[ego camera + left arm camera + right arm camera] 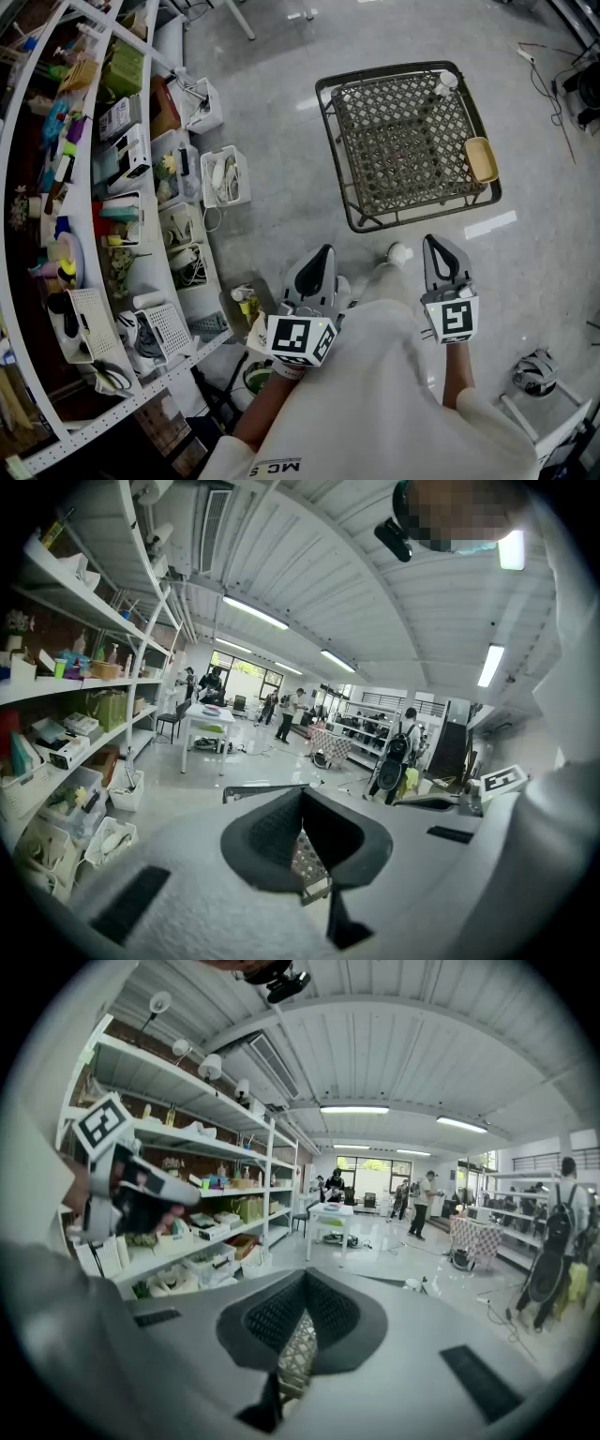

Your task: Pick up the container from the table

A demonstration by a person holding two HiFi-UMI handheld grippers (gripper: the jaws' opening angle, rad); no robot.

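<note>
A shallow yellow container [482,158] lies at the right edge of a dark metal lattice table [375,217] standing on the grey floor ahead of me. A white cup [446,82] sits at the table's far right corner. My left gripper [323,255] and right gripper [434,246] are held close to my body, short of the table, both pointing toward it. Each has its jaws together with nothing between them. In the left gripper view the jaws [305,841] show only a sliver of lattice; the right gripper view [300,1330] shows the same.
White shelving [141,272] crowded with boxes and bottles runs along the left. White bins [225,176] stand on the floor beside it. A round grey object [536,370] rests on a stand at the lower right. Cables [548,75] trail at the upper right.
</note>
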